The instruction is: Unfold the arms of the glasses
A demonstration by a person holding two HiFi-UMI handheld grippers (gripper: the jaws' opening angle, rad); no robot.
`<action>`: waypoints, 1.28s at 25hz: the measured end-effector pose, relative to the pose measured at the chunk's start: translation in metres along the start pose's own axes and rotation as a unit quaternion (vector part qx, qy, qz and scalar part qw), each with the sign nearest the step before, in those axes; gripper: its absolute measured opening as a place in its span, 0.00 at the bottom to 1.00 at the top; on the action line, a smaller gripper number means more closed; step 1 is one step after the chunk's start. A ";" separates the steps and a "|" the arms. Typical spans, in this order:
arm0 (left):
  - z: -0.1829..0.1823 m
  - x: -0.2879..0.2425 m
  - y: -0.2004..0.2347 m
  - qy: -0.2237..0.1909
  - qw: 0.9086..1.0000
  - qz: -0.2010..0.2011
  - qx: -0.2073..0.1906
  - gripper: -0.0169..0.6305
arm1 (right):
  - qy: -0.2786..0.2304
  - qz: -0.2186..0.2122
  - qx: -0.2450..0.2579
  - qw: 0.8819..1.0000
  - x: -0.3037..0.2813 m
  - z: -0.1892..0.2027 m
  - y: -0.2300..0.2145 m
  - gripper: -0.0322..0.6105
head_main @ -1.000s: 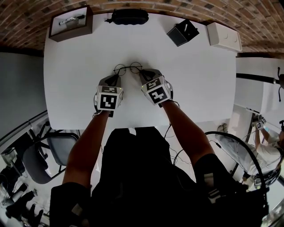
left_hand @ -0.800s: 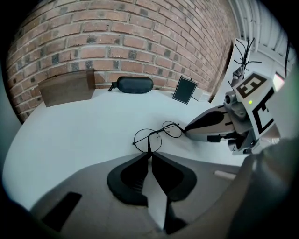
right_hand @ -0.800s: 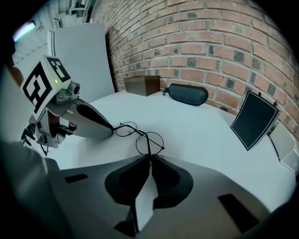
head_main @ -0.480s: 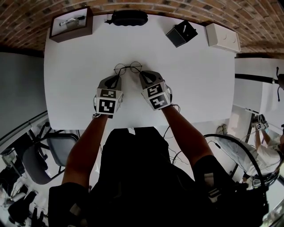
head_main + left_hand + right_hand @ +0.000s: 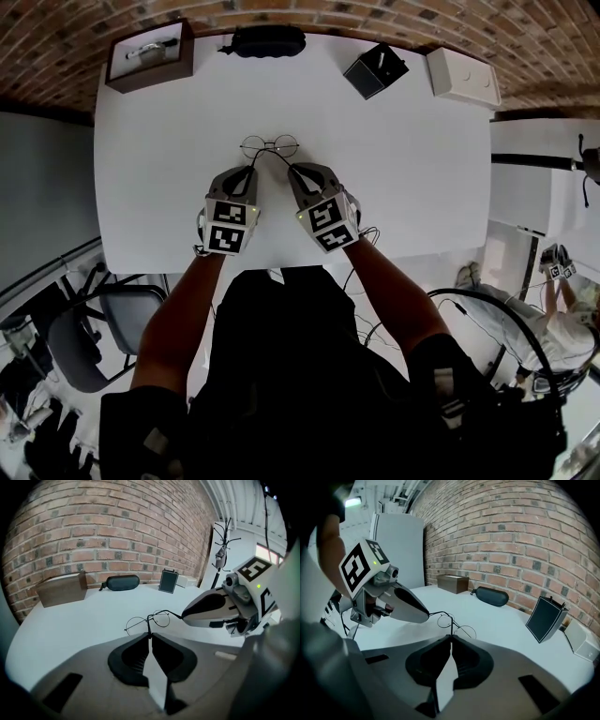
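Head view: left claw [image 5: 250, 171] and right claw [image 5: 293, 170], just closing, each pinch a glasses [image 5: 270, 144] arm (wire-thin).

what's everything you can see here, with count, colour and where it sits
glasses: 1, thin dark round wire frame, at the table's middle, one arm in each claw
glasses case: 1, black, table's far edge, centre
wooden box: 1, brown, table's far left corner
black box: 1, black, far edge, right of the case
white box: 1, white, table's far right corner
table: 1, white
brick wall: 1, red-brown, behind the table
chair: 1, grey, floor at the person's left
left claw: 1, grey, jaws just closing, pinching one glasses arm
right claw: 1, grey, jaws just closing, pinching the other arm
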State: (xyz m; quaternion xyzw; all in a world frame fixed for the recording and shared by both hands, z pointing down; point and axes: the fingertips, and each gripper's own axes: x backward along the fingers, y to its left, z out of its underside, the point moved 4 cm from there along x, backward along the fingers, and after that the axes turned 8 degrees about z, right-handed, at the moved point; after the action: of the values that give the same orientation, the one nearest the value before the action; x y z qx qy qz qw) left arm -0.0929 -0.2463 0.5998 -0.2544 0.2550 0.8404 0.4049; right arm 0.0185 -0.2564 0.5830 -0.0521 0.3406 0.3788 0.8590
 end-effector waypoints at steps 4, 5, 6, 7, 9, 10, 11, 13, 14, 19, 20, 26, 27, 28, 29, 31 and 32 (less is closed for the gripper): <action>0.006 0.005 -0.011 0.005 1.000 0.014 -0.022 0.07 | -0.008 -0.023 0.032 0.999 0.008 0.001 0.020 0.08; 0.009 0.006 -0.015 0.007 0.999 0.019 -0.027 0.07 | -0.008 -0.028 0.037 0.999 0.010 0.002 0.024 0.08; 0.013 0.005 -0.019 0.008 0.999 0.023 -0.029 0.07 | -0.007 -0.030 0.038 0.999 0.011 0.003 0.028 0.08; 0.017 0.005 -0.022 0.008 0.999 0.026 -0.029 0.07 | -0.005 -0.032 0.037 0.999 0.012 0.005 0.031 0.08; 0.022 0.005 -0.028 0.012 0.999 0.035 -0.026 0.06 | 0.001 -0.037 0.034 0.999 0.012 0.007 0.035 0.08; 0.024 0.004 -0.031 0.014 0.999 0.042 -0.026 0.06 | 0.004 -0.041 0.035 0.999 0.011 0.008 0.038 0.08; 0.027 0.002 -0.035 0.017 0.998 0.050 -0.029 0.06 | 0.007 -0.045 0.036 0.998 0.011 0.010 0.041 0.08; 0.033 0.000 -0.043 0.026 0.997 0.063 -0.037 0.06 | 0.015 -0.051 0.035 0.998 0.010 0.014 0.046 0.08; 0.037 0.000 -0.045 0.032 0.997 0.067 -0.038 0.06 | 0.019 -0.052 0.032 0.998 0.010 0.017 0.047 0.08; 0.046 -0.005 -0.049 0.049 0.995 0.077 -0.028 0.06 | 0.041 -0.054 0.030 0.997 0.005 0.029 0.049 0.08; 0.047 -0.006 -0.050 0.055 0.995 0.079 -0.031 0.06 | 0.046 -0.055 0.030 0.997 0.004 0.032 0.049 0.08; 0.048 -0.009 -0.051 0.052 0.995 0.087 -0.025 0.07 | 0.063 -0.061 0.023 0.996 0.002 0.041 0.053 0.08; 0.046 -0.006 -0.052 0.046 0.995 0.093 -0.009 0.07 | 0.064 -0.065 0.020 0.996 0.005 0.041 0.054 0.08; 0.043 -0.003 -0.052 0.037 0.994 0.101 0.009 0.07 | 0.063 -0.067 0.012 0.996 0.007 0.040 0.054 0.08; 0.040 0.001 -0.051 0.025 0.994 0.105 0.027 0.07 | 0.061 -0.068 -0.004 0.996 0.010 0.038 0.053 0.08; 0.032 0.011 -0.042 -0.007 0.995 0.089 0.049 0.07 | 0.059 -0.056 -0.067 0.994 0.013 0.032 0.045 0.08; 0.026 0.015 -0.034 -0.027 0.996 0.068 0.058 0.07 | 0.060 -0.043 -0.112 0.991 0.012 0.029 0.038 0.08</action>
State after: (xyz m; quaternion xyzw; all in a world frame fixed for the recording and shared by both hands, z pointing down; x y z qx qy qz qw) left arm -0.0796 -0.2033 0.6018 -0.1895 0.3089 0.8565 0.3676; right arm 0.0139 -0.2115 0.6037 -0.1855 0.3444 0.3734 0.8412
